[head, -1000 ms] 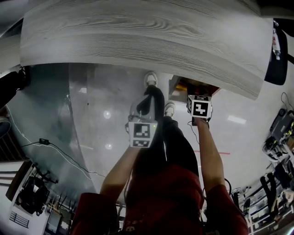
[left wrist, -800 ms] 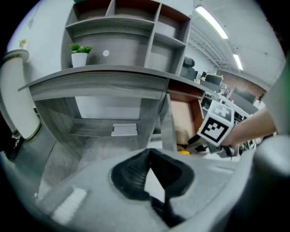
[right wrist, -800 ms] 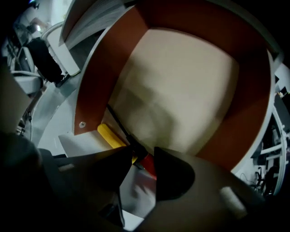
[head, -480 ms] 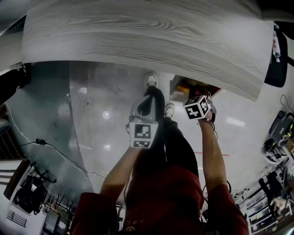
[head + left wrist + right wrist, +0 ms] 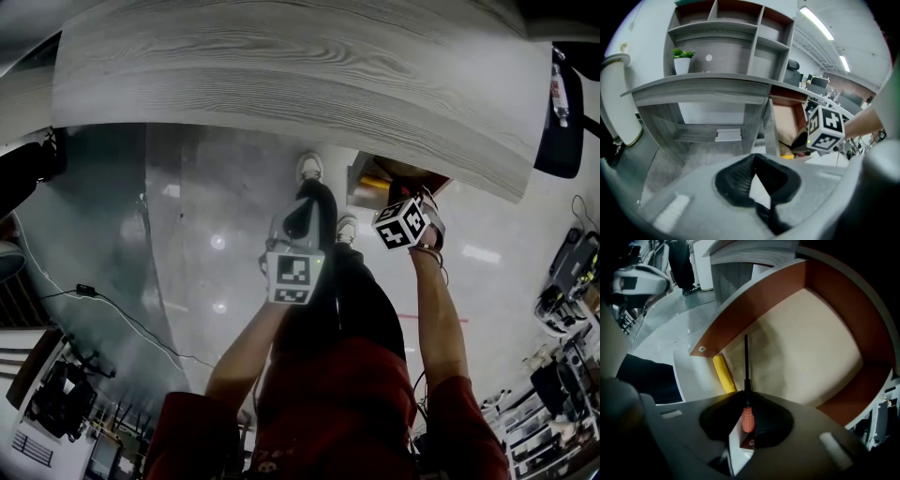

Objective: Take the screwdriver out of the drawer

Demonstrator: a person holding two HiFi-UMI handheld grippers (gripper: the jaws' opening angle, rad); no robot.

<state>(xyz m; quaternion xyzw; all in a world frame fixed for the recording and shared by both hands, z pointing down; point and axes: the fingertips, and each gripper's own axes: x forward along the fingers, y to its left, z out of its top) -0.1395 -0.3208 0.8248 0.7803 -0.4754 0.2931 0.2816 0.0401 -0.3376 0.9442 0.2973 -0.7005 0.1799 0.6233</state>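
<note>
A screwdriver with an orange handle (image 5: 747, 418) and a thin black shaft (image 5: 746, 362) points out over the beige floor of the open drawer (image 5: 806, 343). My right gripper (image 5: 747, 397) points steeply down into that drawer. Its jaws are closing, and the handle is pinched between the pads. In the head view the right gripper (image 5: 398, 195) reaches into the drawer (image 5: 367, 173) just under the desk's edge. My left gripper (image 5: 302, 208) hangs above the floor to the left of it, shut with nothing in it (image 5: 755, 159), and it sees the right gripper's marker cube (image 5: 826, 129).
A yellow cylinder (image 5: 723, 375) lies by the drawer's brown front wall (image 5: 754, 310). The grey wood desk top (image 5: 300, 66) overhangs the drawer. A potted plant (image 5: 682, 61) stands on the desk under shelves. The person's shoes (image 5: 308, 165) and a cable (image 5: 89, 289) are on the floor.
The right gripper's marker cube has rolled from square-on to tilted and edged slightly up toward the drawer. The left gripper has stayed in place.
</note>
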